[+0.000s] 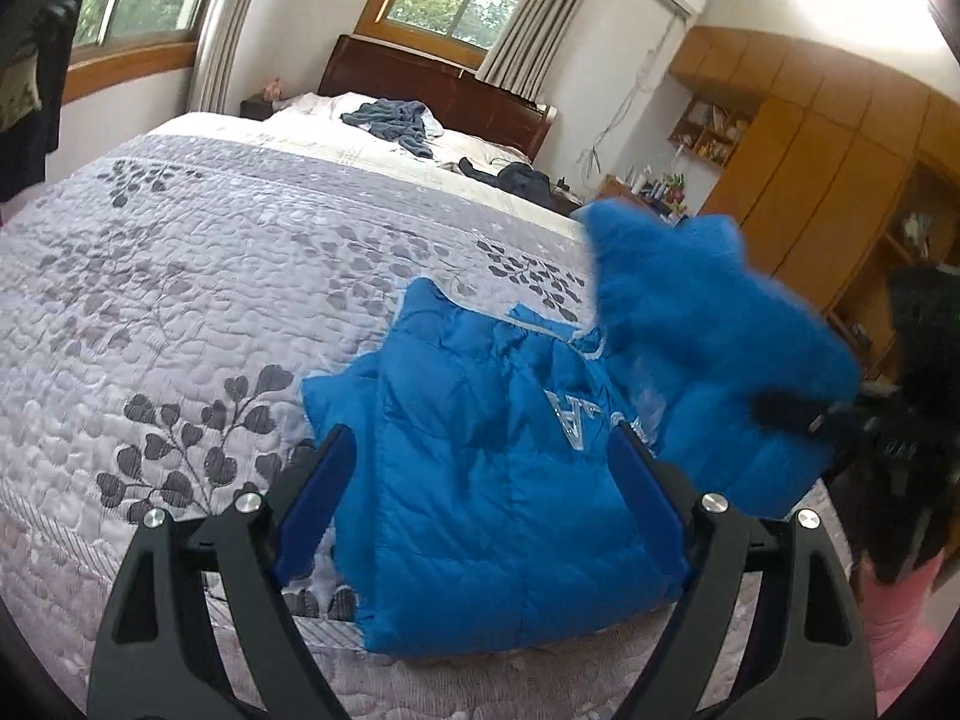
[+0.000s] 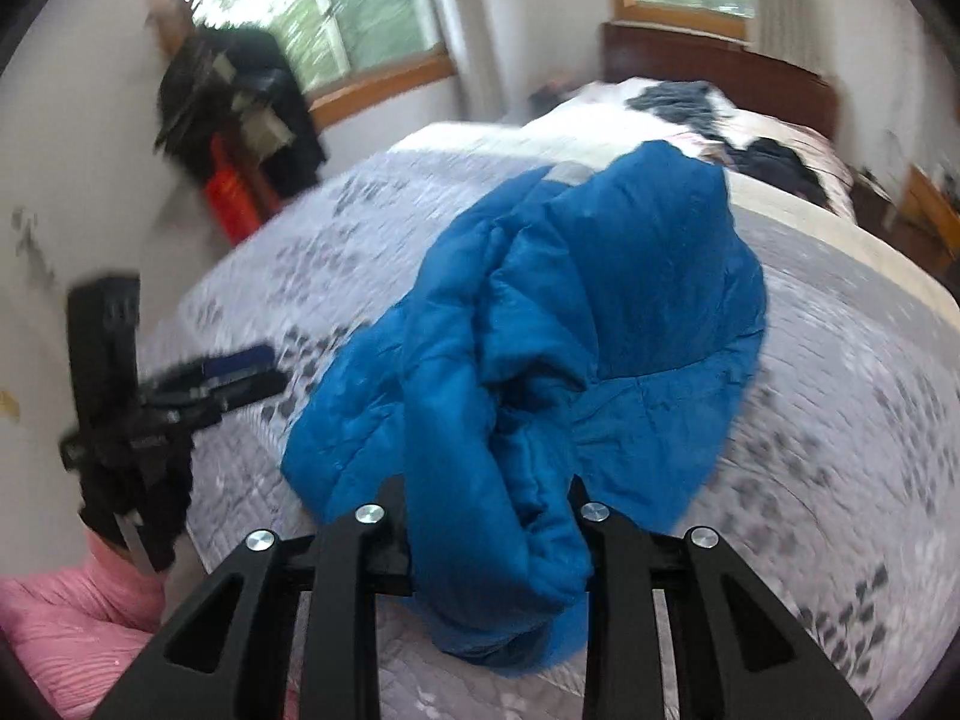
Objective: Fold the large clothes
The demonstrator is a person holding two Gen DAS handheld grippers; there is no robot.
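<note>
Left wrist view shows your left tongs [image 1: 480, 474] spread wide and empty, their blue pads [image 1: 318, 498] standing either side of the blue puffer jacket [image 1: 480, 480] without pinching it. That jacket lies on the grey leaf-patterned quilt [image 1: 180, 300] near the foot edge of the bed [image 1: 372, 150], toward its right side, with pale lettering showing on the chest. One part of it is lifted off the quilt at the right, blurred, with your right tongs [image 1: 786, 411] closed on it. From the right wrist view, your right tongs [image 2: 486, 516] are clamped on a bunched fold of the jacket [image 2: 570, 312], which fills the gap between the fingers and hangs down toward the quilt [image 2: 840, 420]. Your left tongs [image 2: 240, 369] show at the left of that view, over the quilt and apart from the jacket. Darker clothes [image 1: 393, 120] lie crumpled at the head end of the bed, by the wooden headboard [image 1: 432, 84]. A pink sleeve [image 2: 66, 624] shows at the lower left corner.
</note>
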